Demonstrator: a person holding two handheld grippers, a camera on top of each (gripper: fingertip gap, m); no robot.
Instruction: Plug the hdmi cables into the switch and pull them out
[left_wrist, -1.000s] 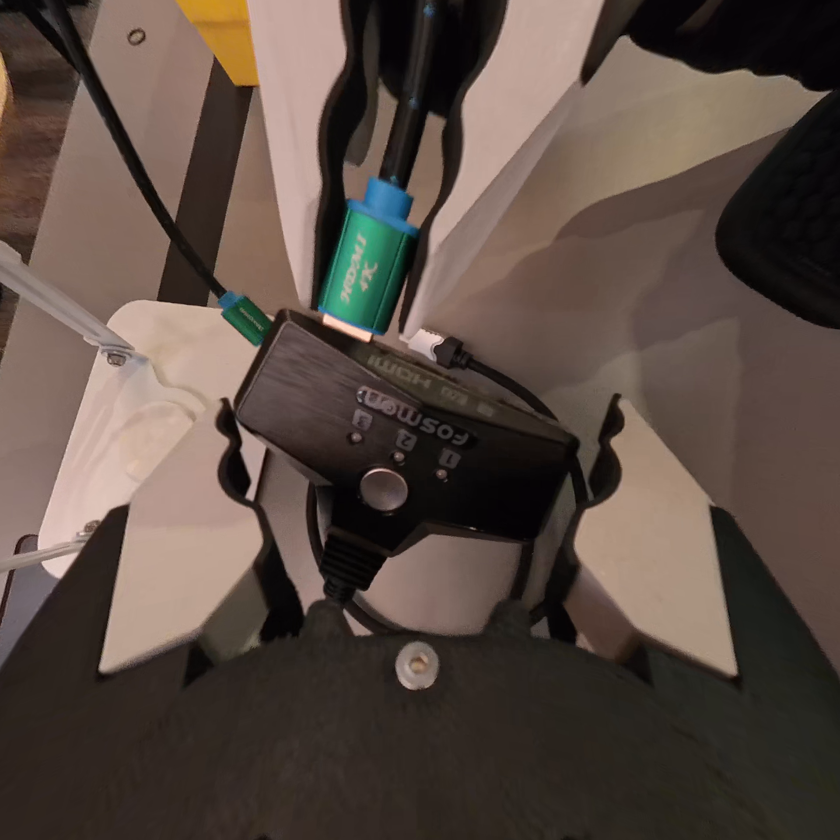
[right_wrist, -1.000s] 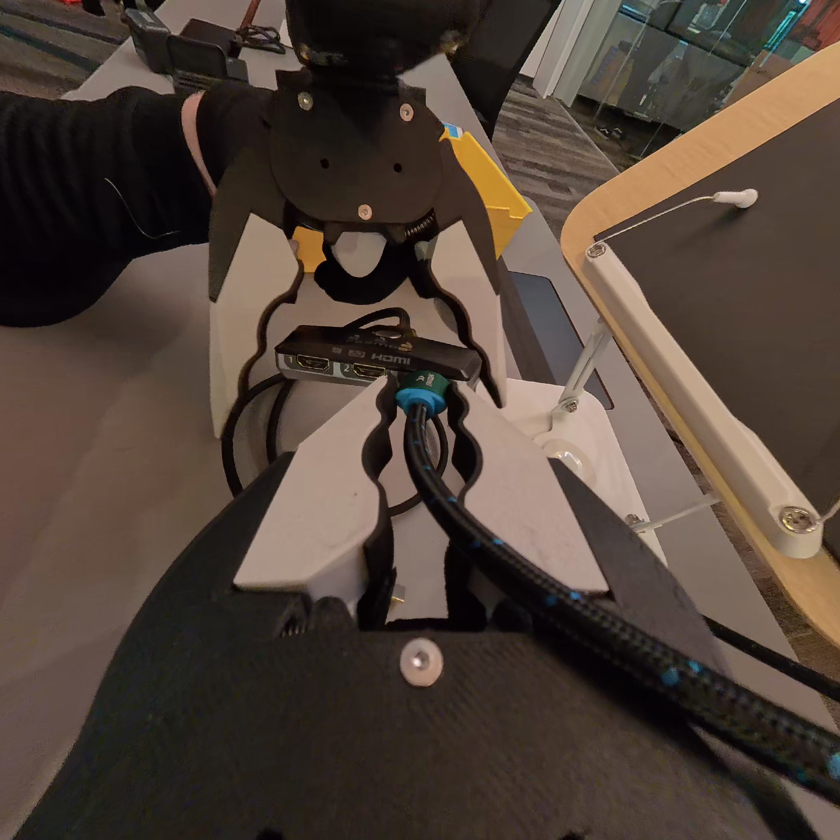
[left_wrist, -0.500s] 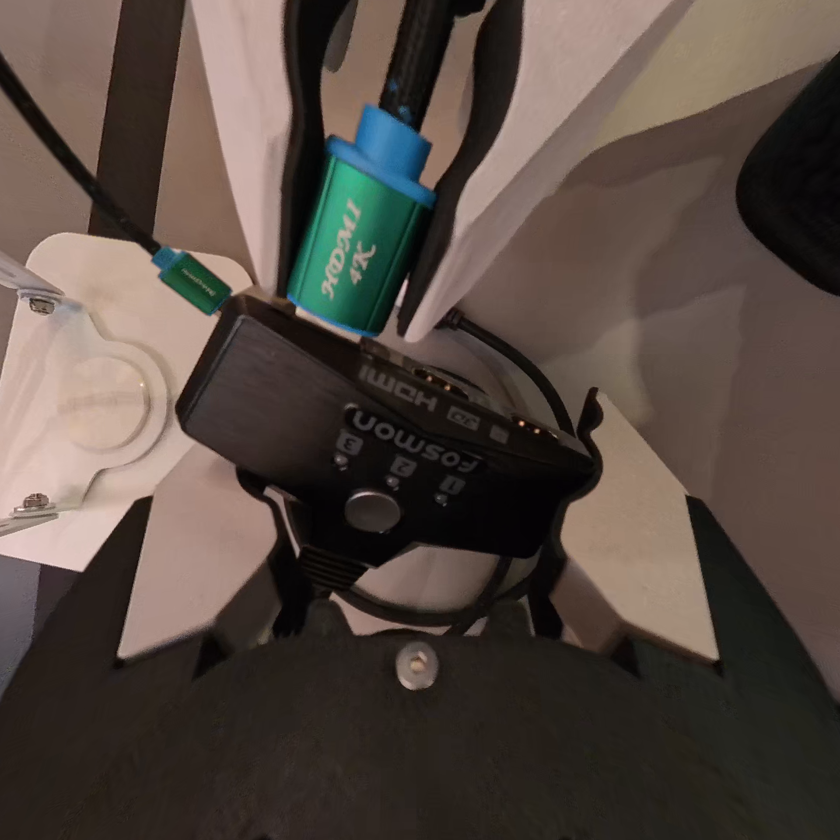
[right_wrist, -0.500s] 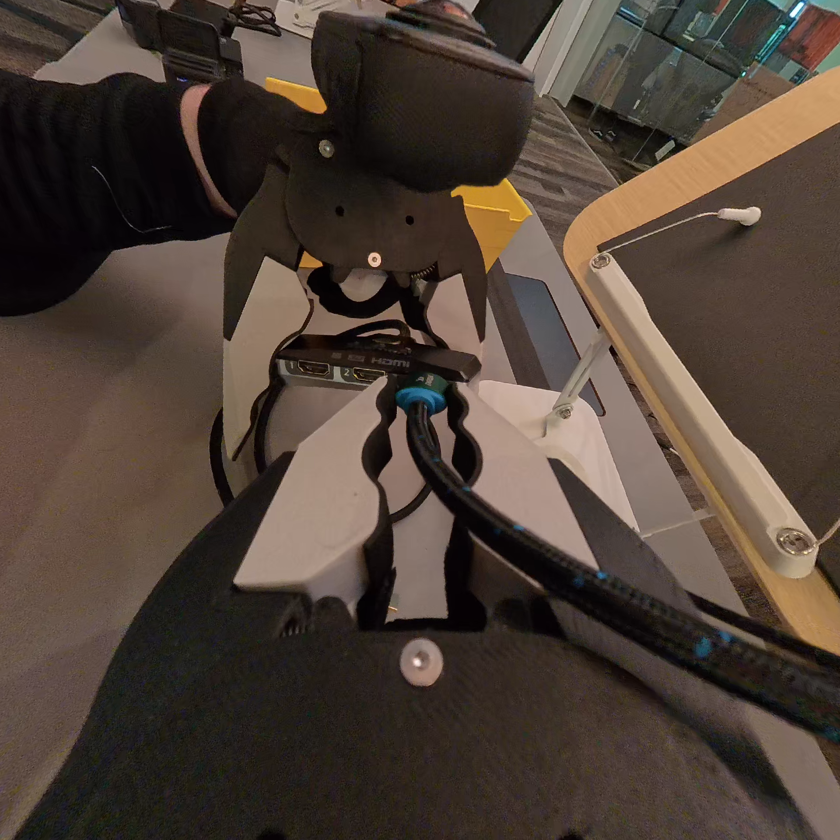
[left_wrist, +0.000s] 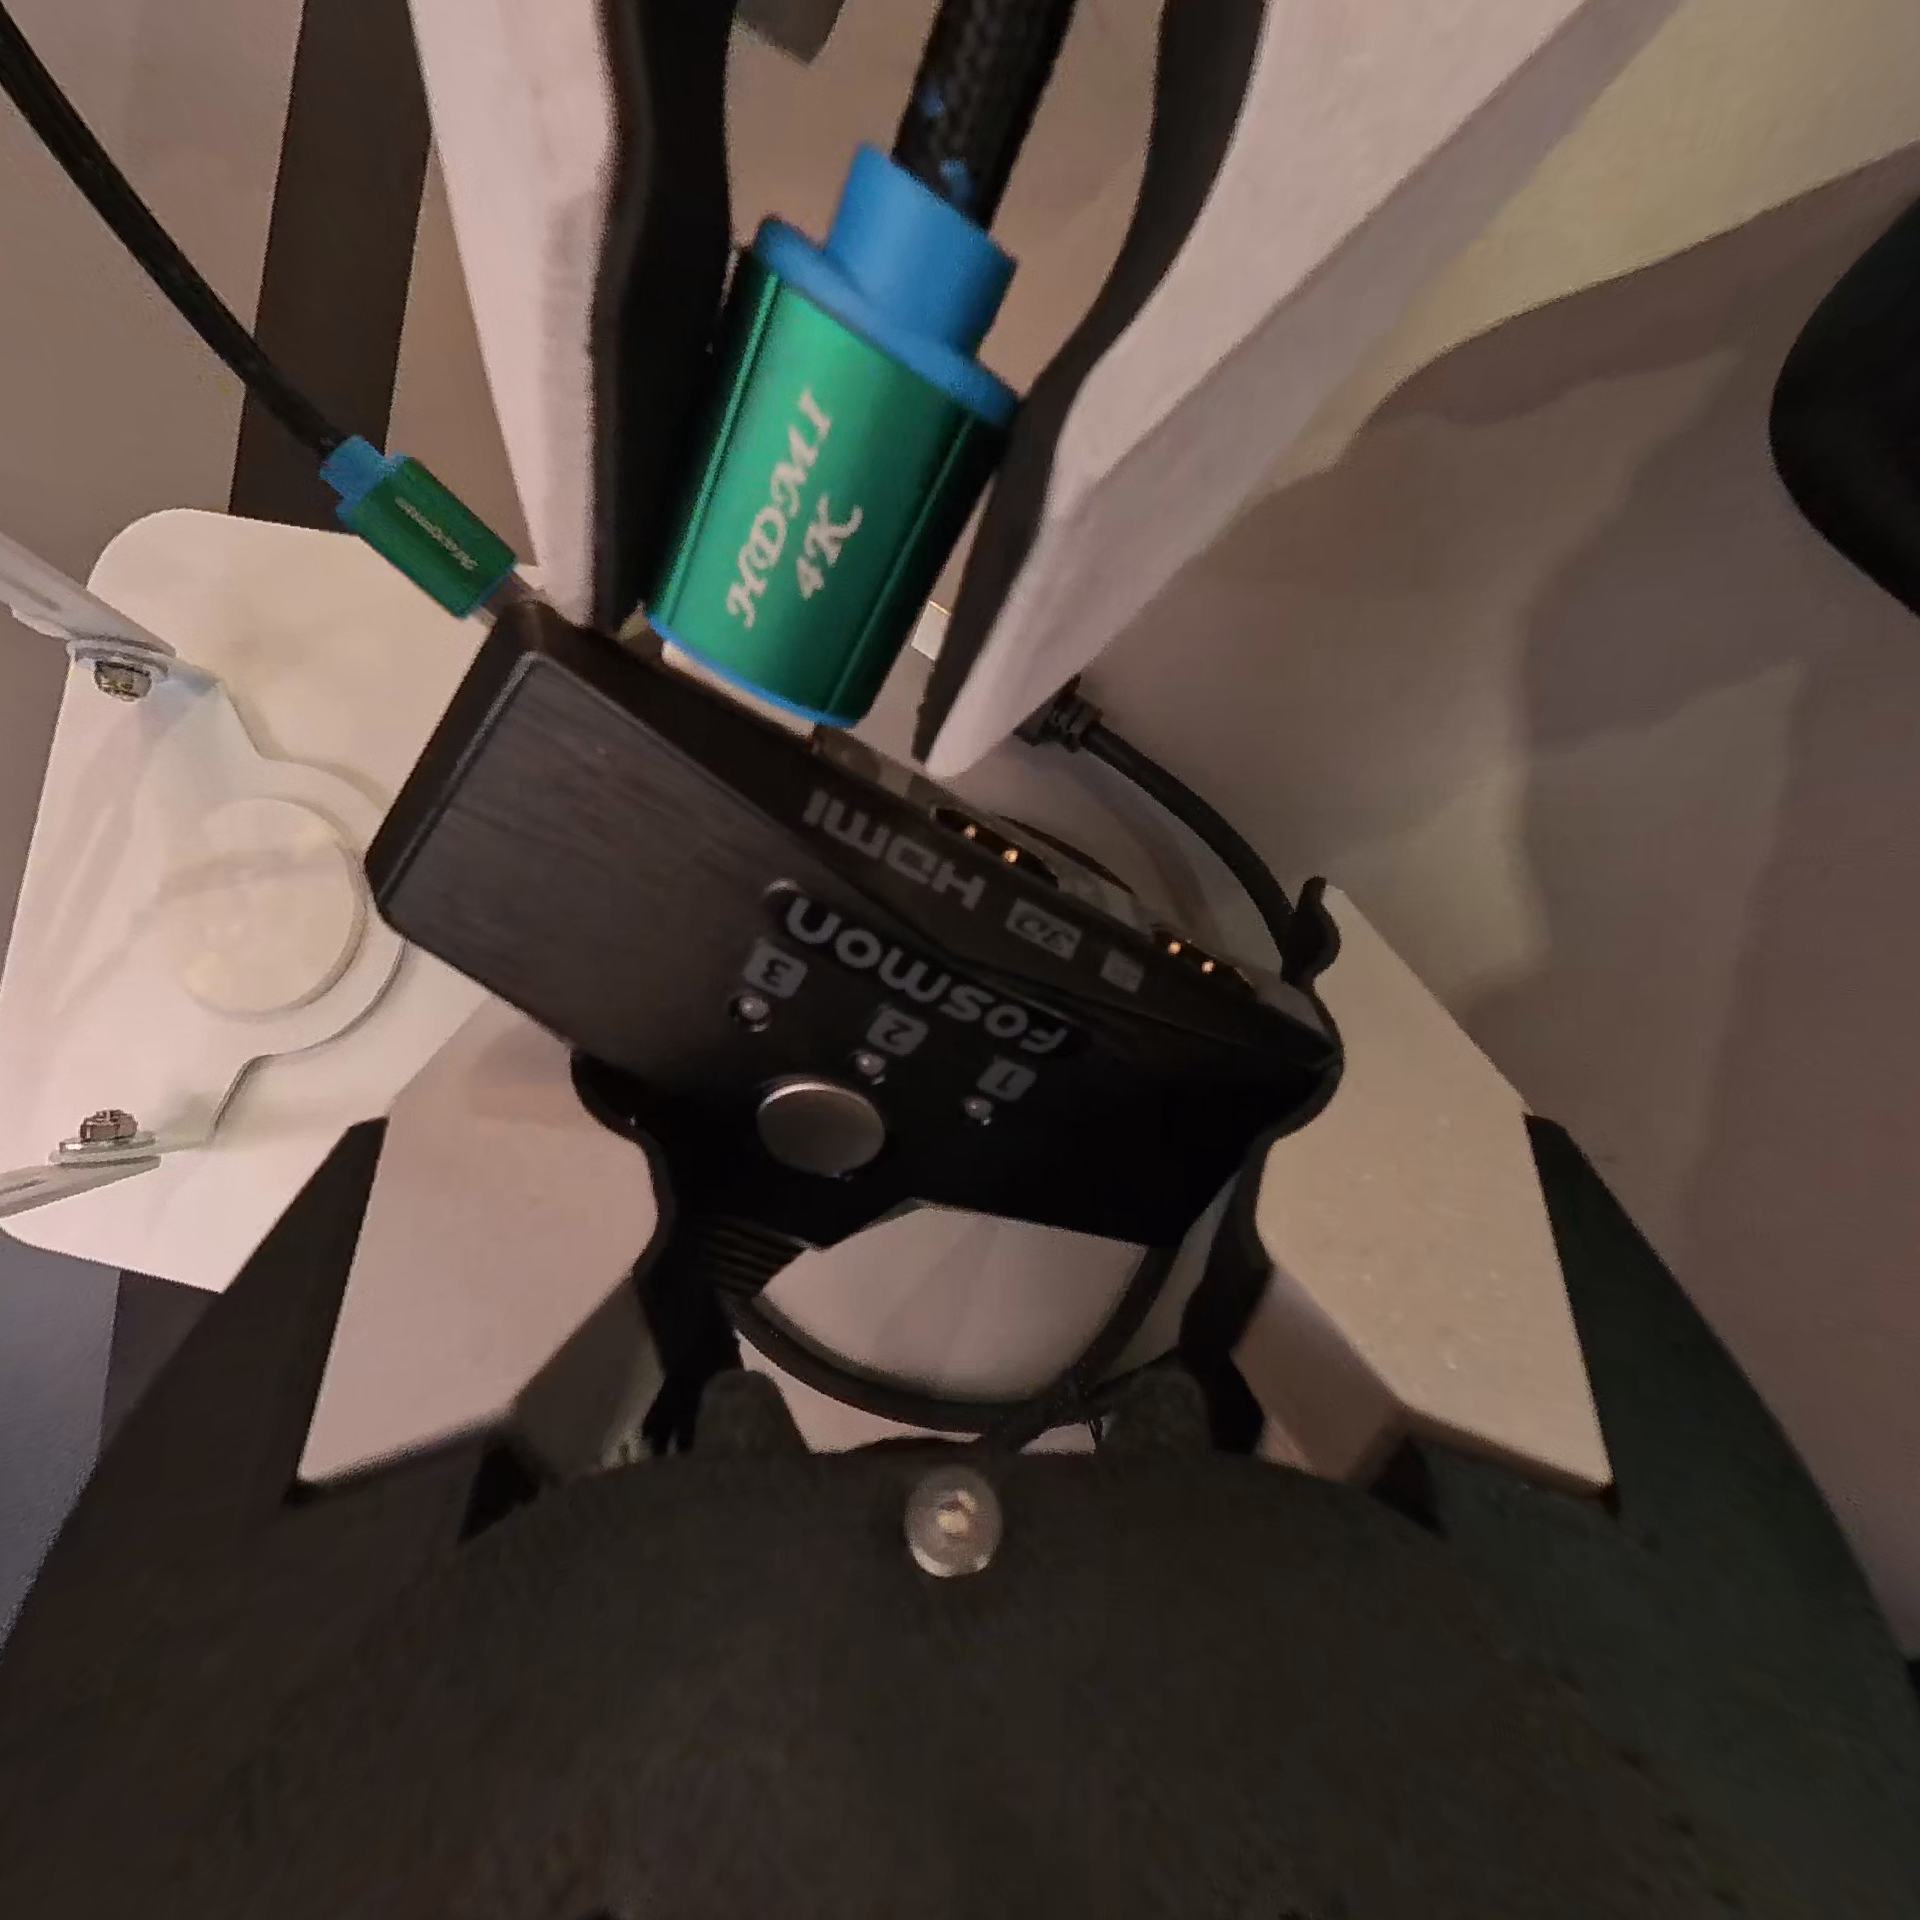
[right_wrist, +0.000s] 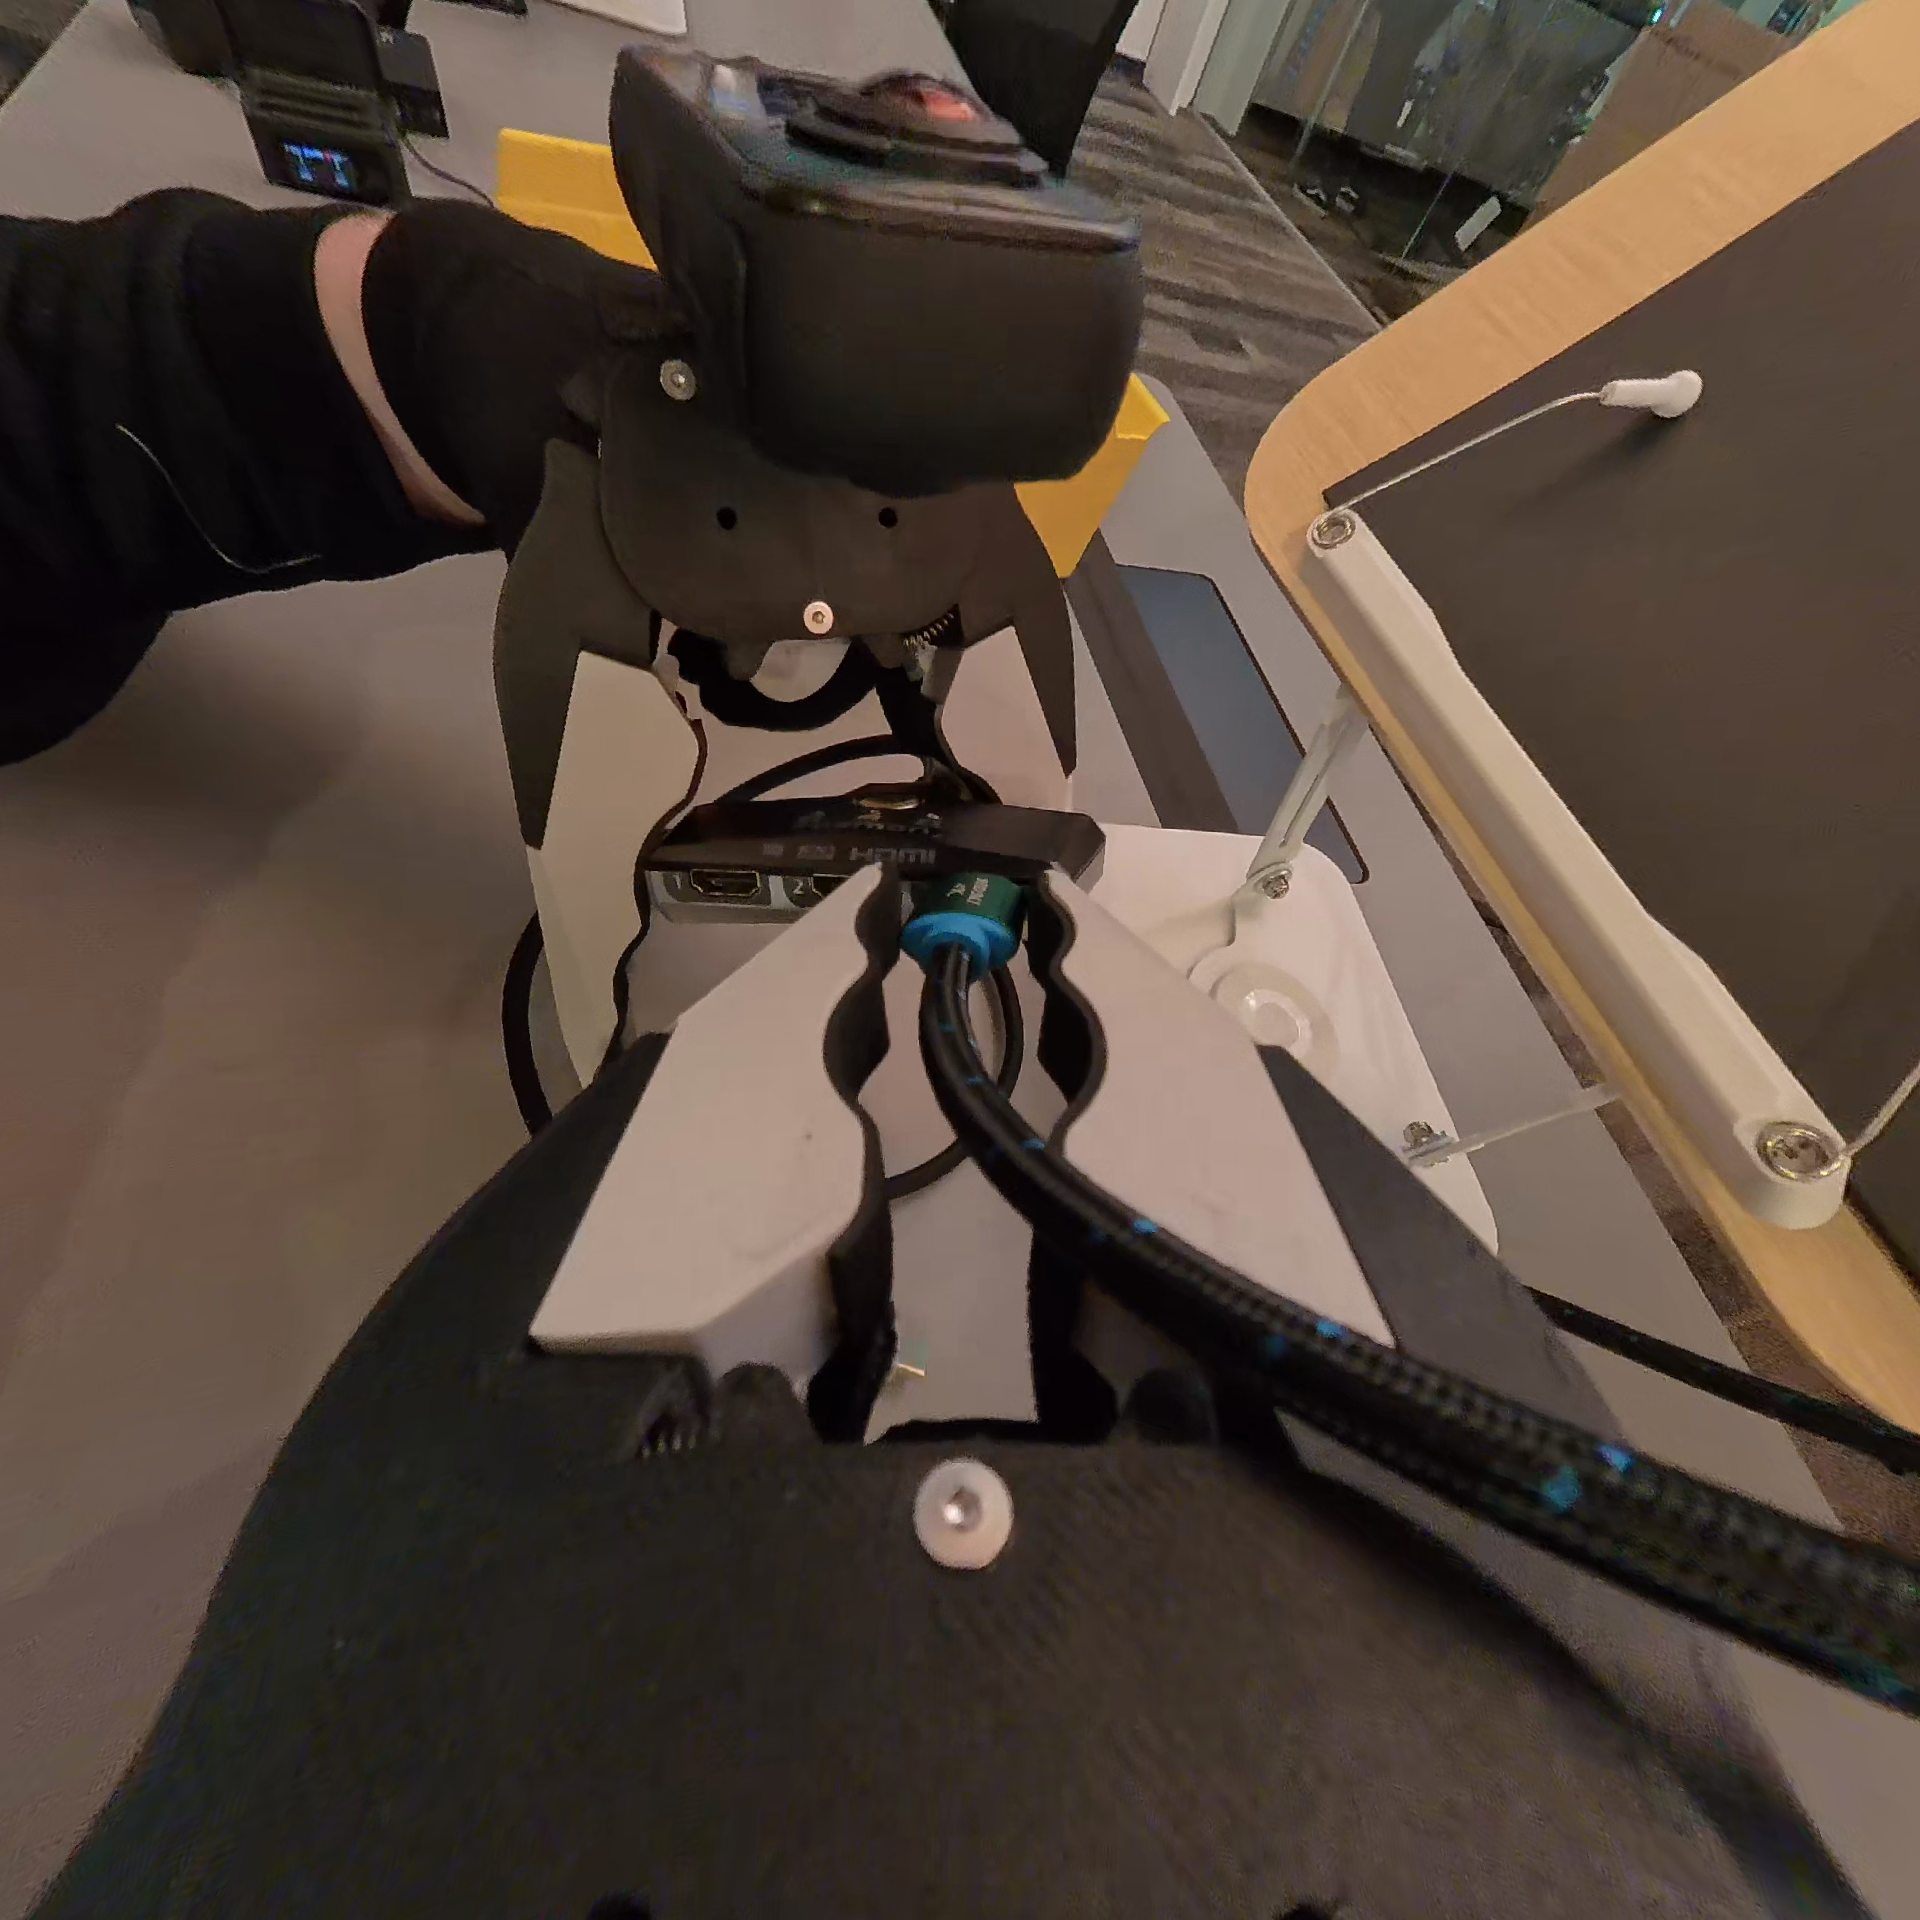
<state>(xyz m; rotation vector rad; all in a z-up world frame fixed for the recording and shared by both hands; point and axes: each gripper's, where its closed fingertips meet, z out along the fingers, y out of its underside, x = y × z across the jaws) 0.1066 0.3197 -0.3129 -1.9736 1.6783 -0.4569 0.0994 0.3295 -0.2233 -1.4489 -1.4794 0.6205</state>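
My left gripper (left_wrist: 935, 997) is shut on the black HDMI switch (left_wrist: 644, 862) and holds it across its width, button side up. My right gripper (right_wrist: 961, 894) is shut on a green HDMI plug (right_wrist: 971, 899) with a blue collar and a braided black cable (right_wrist: 1299, 1320). The plug (left_wrist: 821, 520) sits at the switch's third port, with a sliver of its metal tip showing. Ports 1 and 2 (right_wrist: 727, 885) are empty. A thinner green plug (left_wrist: 421, 525) meets the switch's left end.
A white stand base (left_wrist: 187, 727) lies under the switch's left end. A wood-edged dark board (right_wrist: 1662, 623) rises at the right. A yellow bin (right_wrist: 1091, 468) and small devices (right_wrist: 312, 135) stand behind. A person's gloved hand (right_wrist: 468, 343) holds the left gripper. The switch's own cable (right_wrist: 520, 1029) loops on the table. One gripper's finger ends stand about 8 cm off the other's.
My left gripper has closed on the switch, which now looks larger and more tilted. The green plug has gone from the port's edge further in toward the switch.
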